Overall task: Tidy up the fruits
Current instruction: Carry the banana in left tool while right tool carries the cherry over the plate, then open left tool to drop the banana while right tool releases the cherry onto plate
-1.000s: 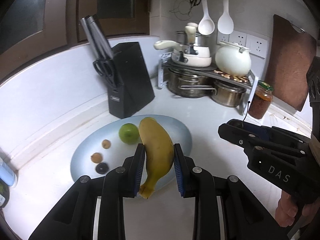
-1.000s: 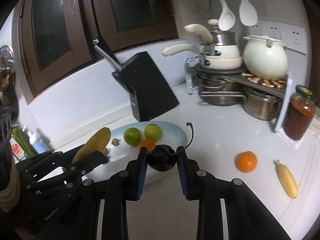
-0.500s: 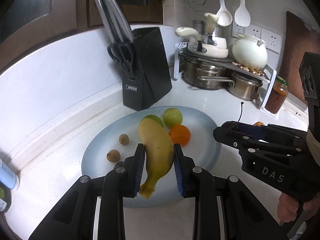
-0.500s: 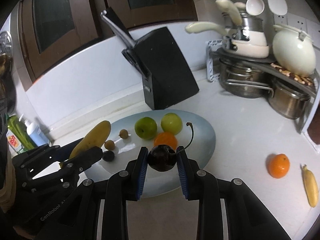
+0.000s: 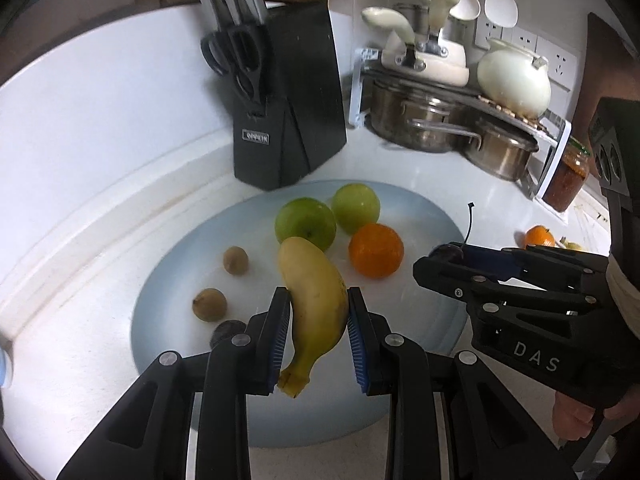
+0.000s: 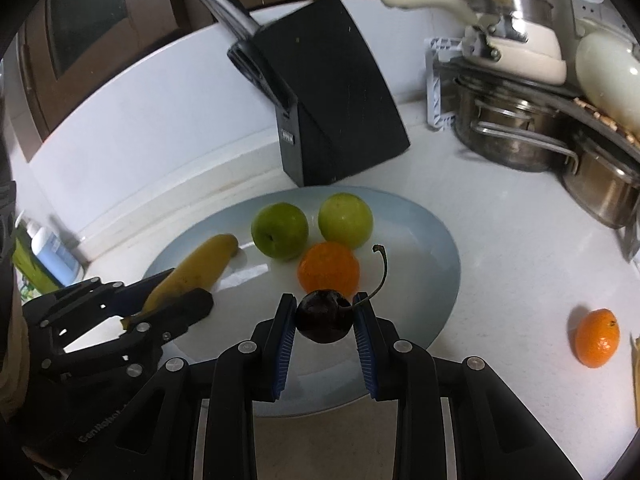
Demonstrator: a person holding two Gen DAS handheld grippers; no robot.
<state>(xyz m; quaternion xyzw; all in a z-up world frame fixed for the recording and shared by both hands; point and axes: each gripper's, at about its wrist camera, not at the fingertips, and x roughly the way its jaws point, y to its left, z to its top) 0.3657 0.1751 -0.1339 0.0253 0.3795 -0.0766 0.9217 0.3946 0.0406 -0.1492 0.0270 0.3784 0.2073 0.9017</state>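
Counting two apples [image 6: 279,230], one orange [image 6: 328,268]

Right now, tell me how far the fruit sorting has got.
Done: two green apples, one orange and three small brown and dark fruits already lie on the blue plate.

In hand: the left hand-held gripper clamps a banana and the right hand-held gripper clamps a cherry, both above the plate.

Left: a second orange sits on the counter.

Two apples [image 5: 305,224], two oranges [image 5: 376,249], one cherry [image 6: 324,315]
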